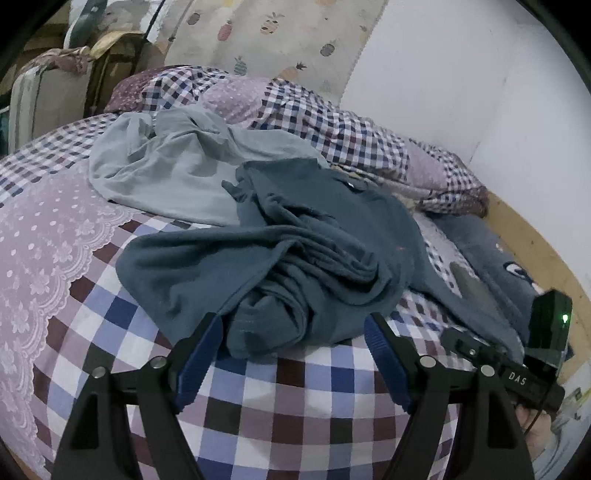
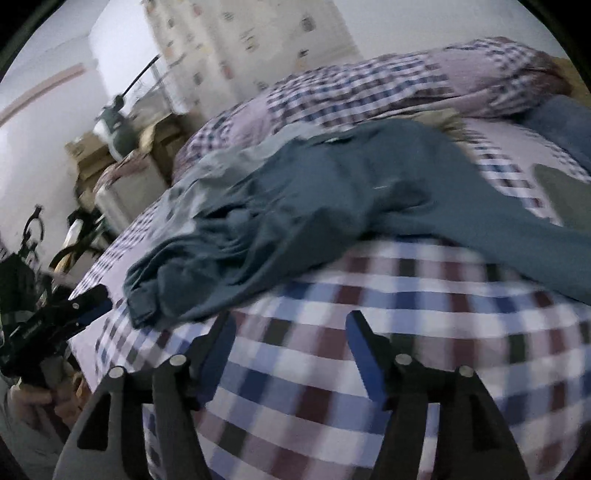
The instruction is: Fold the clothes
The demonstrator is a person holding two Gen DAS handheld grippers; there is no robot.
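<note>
Your left hand-held gripper (image 1: 293,332) stands released, its blue pads spread wide with the near bunched edge of the dark teal garment (image 1: 295,254) lying between and just beyond them; the pads do not press on the cloth. Your right hand-held gripper (image 2: 290,332) is released too, jaws apart over bare checked sheet, with nothing between them; that view is blurred. In the left wrist view the right hand-held gripper shows at the near right, a green light lit on its body.

The dark teal garment lies crumpled in a heap in the middle of the bed (image 1: 258,417), folds gathered toward the near side and one long part trailing off to the right. Just behind it, on the far left, a pale grey-blue garment (image 1: 173,173) lies rumpled, its near edge tucked under the teal one. To the right a dark blue item with a printed motif (image 1: 495,258) lies near the bed's wooden edge.

The bed carries a checked sheet in blue, maroon and white, with a lilac dotted, lace-patterned panel on the left. A quilt (image 1: 332,122) in the same check is bunched along the far side, before a white wall and a pineapple-print curtain (image 1: 277,33).
</note>
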